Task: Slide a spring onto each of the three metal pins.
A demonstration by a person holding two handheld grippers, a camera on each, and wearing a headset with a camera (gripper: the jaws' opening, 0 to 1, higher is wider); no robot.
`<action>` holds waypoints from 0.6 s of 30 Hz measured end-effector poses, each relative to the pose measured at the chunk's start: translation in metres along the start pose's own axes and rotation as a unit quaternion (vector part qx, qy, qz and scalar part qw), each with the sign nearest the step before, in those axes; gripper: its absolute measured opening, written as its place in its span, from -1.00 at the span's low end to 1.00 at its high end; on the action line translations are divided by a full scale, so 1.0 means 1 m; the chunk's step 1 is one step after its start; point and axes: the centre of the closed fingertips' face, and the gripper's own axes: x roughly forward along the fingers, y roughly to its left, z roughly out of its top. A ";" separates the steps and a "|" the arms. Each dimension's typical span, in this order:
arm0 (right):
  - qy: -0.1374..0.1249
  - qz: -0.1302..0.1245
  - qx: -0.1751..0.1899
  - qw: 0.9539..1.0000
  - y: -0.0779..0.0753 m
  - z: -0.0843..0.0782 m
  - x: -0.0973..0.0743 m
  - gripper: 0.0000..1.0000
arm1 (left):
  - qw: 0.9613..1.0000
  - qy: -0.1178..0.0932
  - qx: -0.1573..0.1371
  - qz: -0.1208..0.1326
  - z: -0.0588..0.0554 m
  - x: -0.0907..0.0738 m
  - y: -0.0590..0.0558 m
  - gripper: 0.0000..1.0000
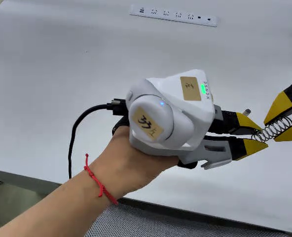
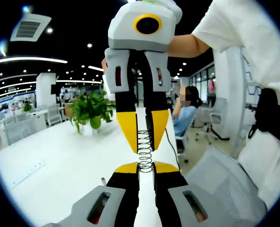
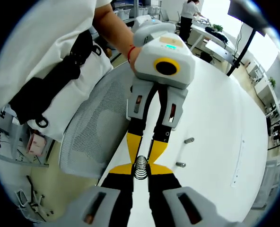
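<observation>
A steel coil spring (image 1: 275,128) hangs in the air above the white table, spanning two grippers that face each other tip to tip. My left gripper (image 1: 257,136), held by a hand with a red wrist cord, grips one end of the spring (image 2: 144,147) between its yellow-tipped jaws. My right gripper (image 1: 270,131) comes in from the right edge, and the spring (image 3: 140,167) lies between its jaws too. A short metal pin (image 1: 247,112) lies on the table behind the grippers. Two pins (image 3: 189,140) (image 3: 180,164) show in the right gripper view. I cannot tell whether a pin is inside the spring.
A white power strip (image 1: 173,15) lies at the far side of the table (image 1: 62,69). A black cable (image 1: 82,123) trails from the left gripper. A grey mesh chair (image 3: 97,127) stands at the table's near edge. A potted plant (image 2: 90,111) stands far along the table.
</observation>
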 end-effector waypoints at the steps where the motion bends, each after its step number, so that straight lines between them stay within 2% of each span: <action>1: 0.000 0.000 0.000 1.000 0.000 0.000 0.000 -0.76 | 1.000 0.000 0.000 0.000 0.000 0.000 0.000 -0.79; 13: -0.003 -0.003 0.009 1.000 0.000 0.002 0.001 -0.76 | 1.000 -0.003 -0.008 -0.002 0.000 -0.001 -0.001 -0.78; 18: -0.005 -0.004 0.013 1.000 0.001 0.002 0.001 -0.76 | 1.000 -0.010 -0.012 -0.001 0.003 -0.002 -0.001 -0.76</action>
